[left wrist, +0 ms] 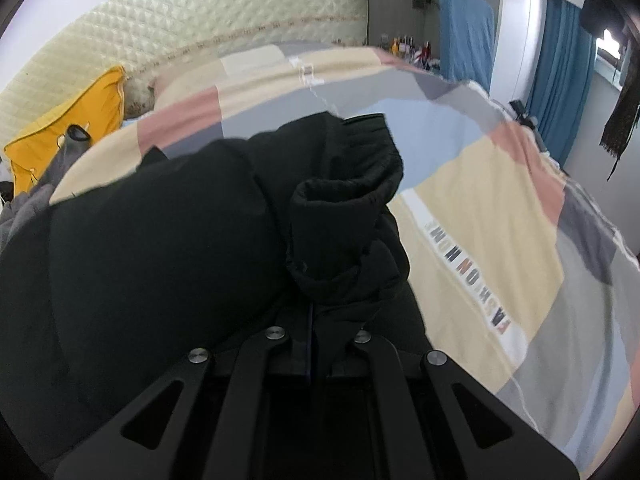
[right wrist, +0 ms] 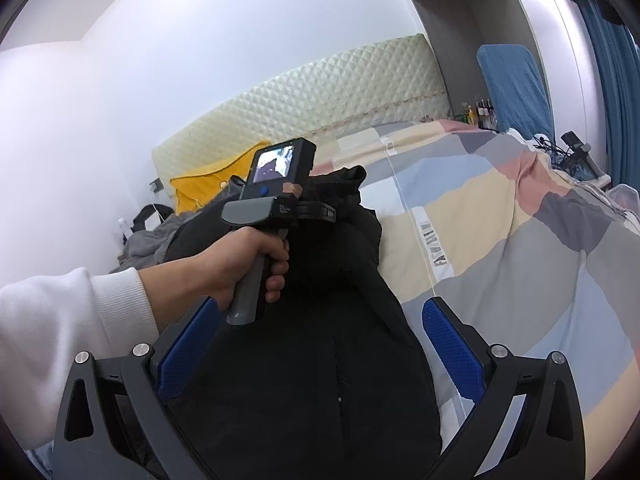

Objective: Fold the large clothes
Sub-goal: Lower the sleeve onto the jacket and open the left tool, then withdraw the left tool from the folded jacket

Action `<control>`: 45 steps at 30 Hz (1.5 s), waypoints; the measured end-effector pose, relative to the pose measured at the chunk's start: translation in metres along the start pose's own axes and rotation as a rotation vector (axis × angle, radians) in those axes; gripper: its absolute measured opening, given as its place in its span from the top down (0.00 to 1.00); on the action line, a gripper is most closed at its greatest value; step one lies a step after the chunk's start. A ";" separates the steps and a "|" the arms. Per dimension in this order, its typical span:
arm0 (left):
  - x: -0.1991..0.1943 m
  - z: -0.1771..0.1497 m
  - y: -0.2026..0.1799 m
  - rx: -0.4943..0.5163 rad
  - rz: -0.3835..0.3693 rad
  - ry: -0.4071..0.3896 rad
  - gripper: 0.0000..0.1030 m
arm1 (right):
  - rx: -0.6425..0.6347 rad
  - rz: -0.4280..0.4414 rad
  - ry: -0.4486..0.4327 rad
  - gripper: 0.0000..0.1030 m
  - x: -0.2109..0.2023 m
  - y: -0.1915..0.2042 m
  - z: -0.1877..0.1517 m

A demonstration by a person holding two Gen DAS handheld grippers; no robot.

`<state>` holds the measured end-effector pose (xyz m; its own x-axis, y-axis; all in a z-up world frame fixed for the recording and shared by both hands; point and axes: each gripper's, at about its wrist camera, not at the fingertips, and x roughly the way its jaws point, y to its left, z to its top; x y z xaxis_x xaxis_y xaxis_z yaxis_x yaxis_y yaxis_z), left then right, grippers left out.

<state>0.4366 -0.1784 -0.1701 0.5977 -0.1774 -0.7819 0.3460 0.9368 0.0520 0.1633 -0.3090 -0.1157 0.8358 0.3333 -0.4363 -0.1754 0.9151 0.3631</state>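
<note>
A large black jacket [left wrist: 160, 248] lies on the bed, and one of its sleeves with a ribbed cuff [left wrist: 340, 204] is bunched up just in front of my left gripper [left wrist: 314, 344]. That gripper is shut on a fold of the black fabric, which hides its fingertips. In the right wrist view a hand [right wrist: 244, 264] in a white sleeve holds the left gripper [right wrist: 316, 212] over the far part of the jacket [right wrist: 312, 380]. My right gripper [right wrist: 320, 344] hangs open above the near part of the jacket, and its blue pads [right wrist: 452, 348] stand wide apart without touching it.
The jacket rests on a patchwork duvet [right wrist: 520, 240] that covers the bed. A yellow pillow [left wrist: 68, 136] and grey clothes [right wrist: 156, 236] lie to the left by the quilted headboard [right wrist: 320, 96]. Bottles [left wrist: 404, 46], a blue-covered board [left wrist: 466, 32] and blue curtains [left wrist: 560, 80] stand beyond the bed's right side.
</note>
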 end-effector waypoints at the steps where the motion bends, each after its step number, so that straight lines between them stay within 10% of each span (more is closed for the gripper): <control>1: 0.005 -0.001 -0.001 0.004 0.006 0.014 0.97 | -0.002 -0.001 0.003 0.01 0.002 0.000 0.000; 15: -0.024 0.001 -0.001 -0.037 0.005 0.007 0.88 | -0.025 -0.036 -0.008 0.01 0.005 0.001 -0.003; 23: -0.072 0.001 0.009 -0.089 -0.012 -0.062 0.24 | -0.033 -0.048 -0.044 0.01 0.000 0.000 -0.001; 45: -0.332 -0.022 0.071 -0.157 0.054 -0.314 0.24 | -0.130 -0.046 -0.134 0.01 -0.032 0.025 0.001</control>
<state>0.2472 -0.0465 0.0796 0.8137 -0.1879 -0.5501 0.2073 0.9779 -0.0274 0.1328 -0.2967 -0.0923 0.9047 0.2650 -0.3336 -0.1937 0.9532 0.2320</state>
